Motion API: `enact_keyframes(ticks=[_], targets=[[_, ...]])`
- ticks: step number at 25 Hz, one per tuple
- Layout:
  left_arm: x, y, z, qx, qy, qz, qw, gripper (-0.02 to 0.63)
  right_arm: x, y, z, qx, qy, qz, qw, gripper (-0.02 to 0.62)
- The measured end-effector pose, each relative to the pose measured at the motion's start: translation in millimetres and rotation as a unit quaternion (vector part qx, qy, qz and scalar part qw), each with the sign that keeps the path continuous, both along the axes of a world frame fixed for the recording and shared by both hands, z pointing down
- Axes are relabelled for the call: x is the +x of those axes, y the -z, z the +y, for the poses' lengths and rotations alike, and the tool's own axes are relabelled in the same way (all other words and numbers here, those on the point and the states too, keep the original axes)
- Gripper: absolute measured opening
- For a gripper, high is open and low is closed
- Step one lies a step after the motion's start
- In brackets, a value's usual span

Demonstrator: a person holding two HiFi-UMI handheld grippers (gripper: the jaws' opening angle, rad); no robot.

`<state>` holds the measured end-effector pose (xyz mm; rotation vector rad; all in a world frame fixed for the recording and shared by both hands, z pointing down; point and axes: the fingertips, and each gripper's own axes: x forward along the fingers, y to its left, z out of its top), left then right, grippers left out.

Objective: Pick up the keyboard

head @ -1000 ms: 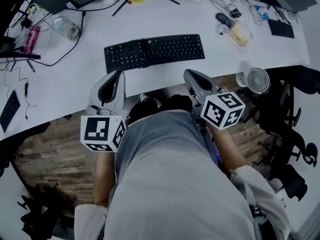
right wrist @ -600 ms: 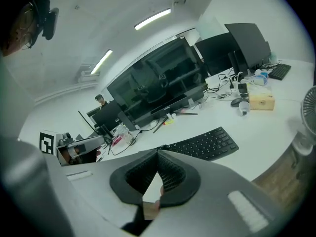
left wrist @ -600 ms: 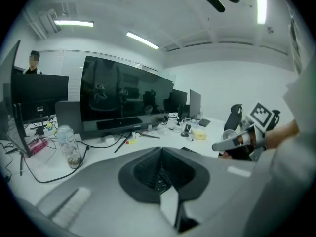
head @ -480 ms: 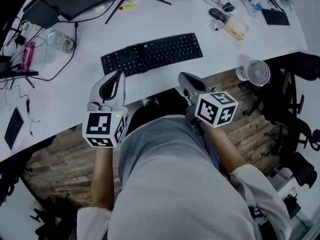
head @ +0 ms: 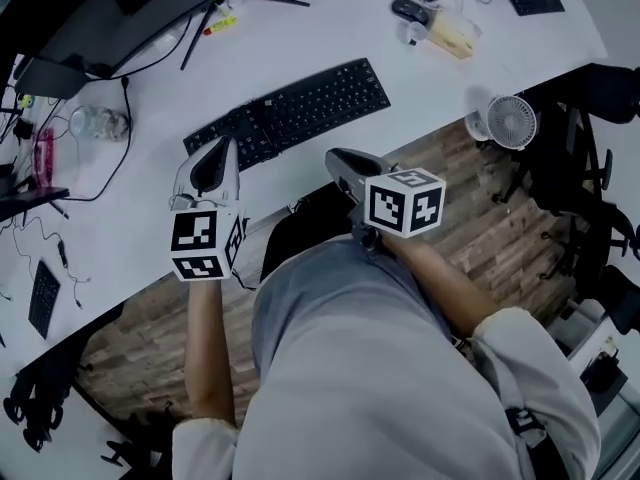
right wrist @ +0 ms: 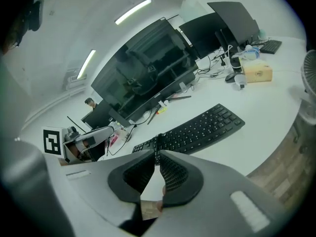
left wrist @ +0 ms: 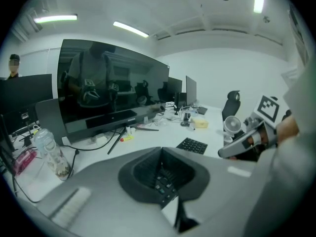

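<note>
The black keyboard (head: 290, 113) lies slanted on the white desk (head: 140, 218), close to its near edge. My left gripper (head: 226, 146) hangs over the keyboard's left end with its fingertips together and nothing held. In the left gripper view (left wrist: 160, 150) keys show through the hollow between the pads, and the keyboard's right end (left wrist: 192, 145) shows beyond. My right gripper (head: 336, 157) sits at the desk edge in front of the keyboard's middle. Its jaws (right wrist: 157, 150) have just been opening to a narrow slit with nothing between them, and the keyboard (right wrist: 197, 130) lies just ahead.
A wide monitor (right wrist: 143, 65) on a stand is behind the keyboard. A clear bottle (head: 95, 123) and cables lie at the left, a mouse (head: 405, 10) and a wooden box (head: 450, 36) at the far right. A small fan (head: 512, 120) stands at the desk's right edge, with office chairs beyond.
Both grippers have come lower and closer to the keyboard. The left one now reaches over the keyboard's left end. The right one's jaws have parted slightly.
</note>
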<state>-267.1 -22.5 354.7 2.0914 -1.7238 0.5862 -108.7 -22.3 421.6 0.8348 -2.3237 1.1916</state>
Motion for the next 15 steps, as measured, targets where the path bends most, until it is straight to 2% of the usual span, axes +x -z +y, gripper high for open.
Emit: enact_keyframes(ticks=[5, 10, 15], targets=[[2.1, -25.7, -26.4, -0.019, -0.016, -0.028, 0.9993, 0.000, 6.4, -18.5, -9.5, -0.054, -0.046, -0.023, 0.997, 0.038], [7.3, -43.9, -45.1, -0.032, -0.044, -0.030, 0.9980, 0.000, 6.9, -33.6, -11.2, -0.096, -0.077, -0.051, 0.991, 0.069], [11.7, -57.5, -62.2, -0.019, -0.069, -0.040, 0.9966, 0.000, 6.7, -45.3, -17.6, -0.118, -0.107, -0.076, 0.984, 0.118]])
